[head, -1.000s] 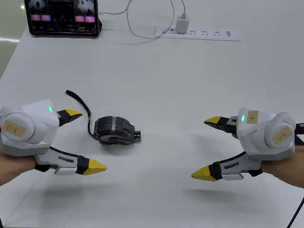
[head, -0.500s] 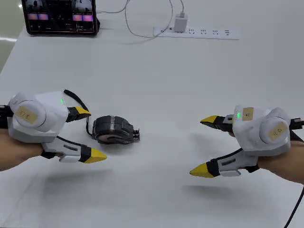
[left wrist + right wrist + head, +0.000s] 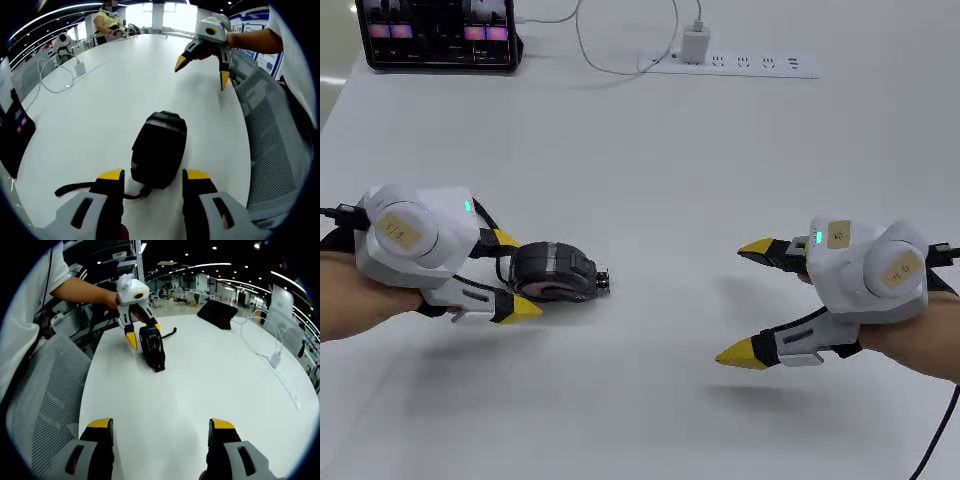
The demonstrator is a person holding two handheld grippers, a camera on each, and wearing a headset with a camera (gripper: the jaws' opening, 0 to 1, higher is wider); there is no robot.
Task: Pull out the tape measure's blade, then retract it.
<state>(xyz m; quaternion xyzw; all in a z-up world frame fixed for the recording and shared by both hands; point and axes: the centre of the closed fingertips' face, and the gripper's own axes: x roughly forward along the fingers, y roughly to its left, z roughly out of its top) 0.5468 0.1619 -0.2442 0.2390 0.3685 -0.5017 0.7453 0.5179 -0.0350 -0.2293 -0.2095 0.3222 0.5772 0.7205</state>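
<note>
Black round-cased tape measure was found lying on white workbench top. Rear of case was set between tips of white, yellow-tipped left gripper. Jaws were held apart, flanking case; contact with case could not be determined. Black wrist strap was partly hidden behind gripper body. Matching right gripper was held well apart, jaws spread wide. Dark tablet was cut off at head view's upper edge.

White workbench, grey mesh chair beside it, ceiling lights overhead
</note>
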